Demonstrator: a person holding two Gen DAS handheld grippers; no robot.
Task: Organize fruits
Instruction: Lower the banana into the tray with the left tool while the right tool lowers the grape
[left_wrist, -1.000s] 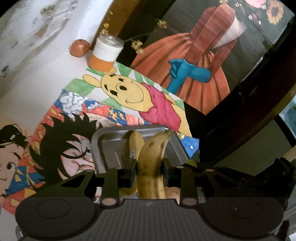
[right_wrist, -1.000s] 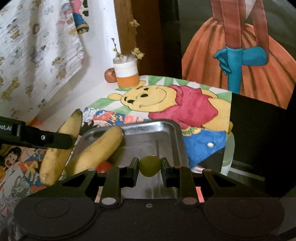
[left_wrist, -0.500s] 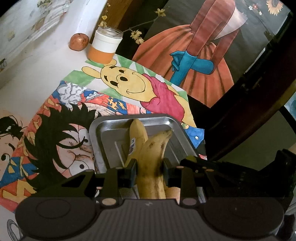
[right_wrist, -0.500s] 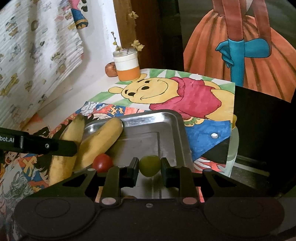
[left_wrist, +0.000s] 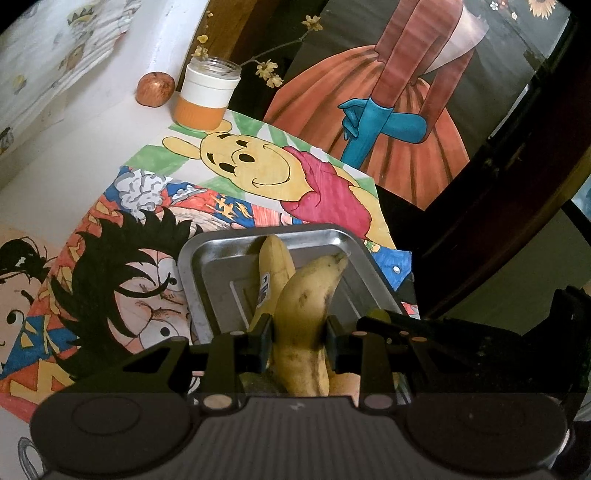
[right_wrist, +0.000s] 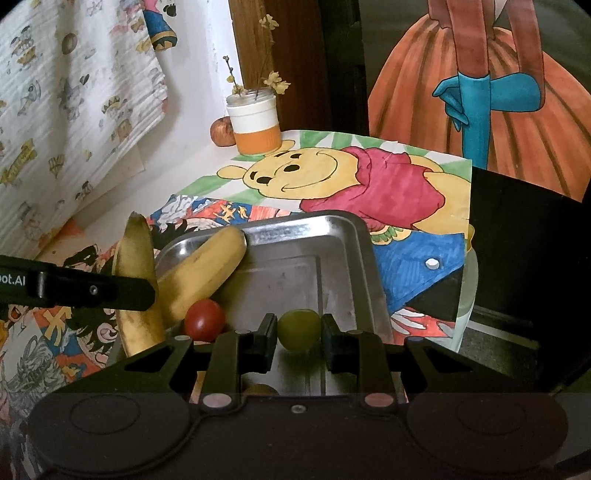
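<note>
Banana (left_wrist: 301, 314) clamped in left hand-held gripper (left_wrist: 299, 341), grape (right_wrist: 298, 329) in right (right_wrist: 298, 338)

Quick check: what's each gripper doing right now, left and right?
Left gripper: shut on the spotted banana.
Right gripper: shut on the green fruit, above the metal tray.
</note>
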